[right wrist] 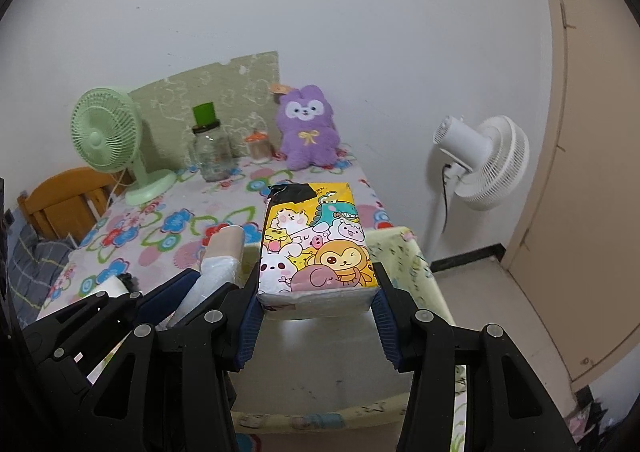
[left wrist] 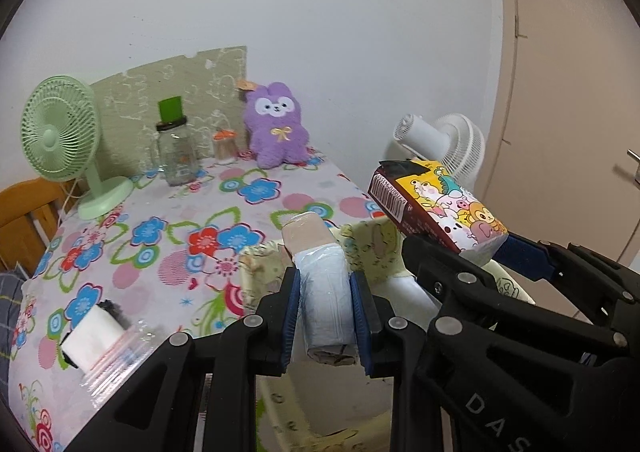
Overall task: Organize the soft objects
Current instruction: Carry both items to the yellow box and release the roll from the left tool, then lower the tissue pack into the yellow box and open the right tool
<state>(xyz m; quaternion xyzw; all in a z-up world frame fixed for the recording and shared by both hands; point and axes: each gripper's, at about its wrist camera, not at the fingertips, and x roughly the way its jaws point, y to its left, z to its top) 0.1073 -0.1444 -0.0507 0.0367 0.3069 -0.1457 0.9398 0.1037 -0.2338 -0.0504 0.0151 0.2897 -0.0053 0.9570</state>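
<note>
My left gripper [left wrist: 325,306] is shut on a roll of pale plastic bags [left wrist: 320,280] with a beige end, held above a pale yellow patterned fabric bin [left wrist: 372,248]. My right gripper [right wrist: 316,306] is shut on a cartoon-printed tissue pack [right wrist: 316,248], also held above the bin [right wrist: 400,256]. The tissue pack shows in the left wrist view [left wrist: 440,208], and the roll shows in the right wrist view [right wrist: 218,264]. A purple plush toy [left wrist: 276,124] sits at the table's far edge against the wall.
The flowered table [left wrist: 168,236] carries a green desk fan [left wrist: 60,140], a glass jar [left wrist: 176,156], a small orange-lidded jar [left wrist: 224,144] and a white roll on a zip bag [left wrist: 96,336]. A white standing fan [right wrist: 480,164] stands right. A wooden chair [right wrist: 60,200] is left.
</note>
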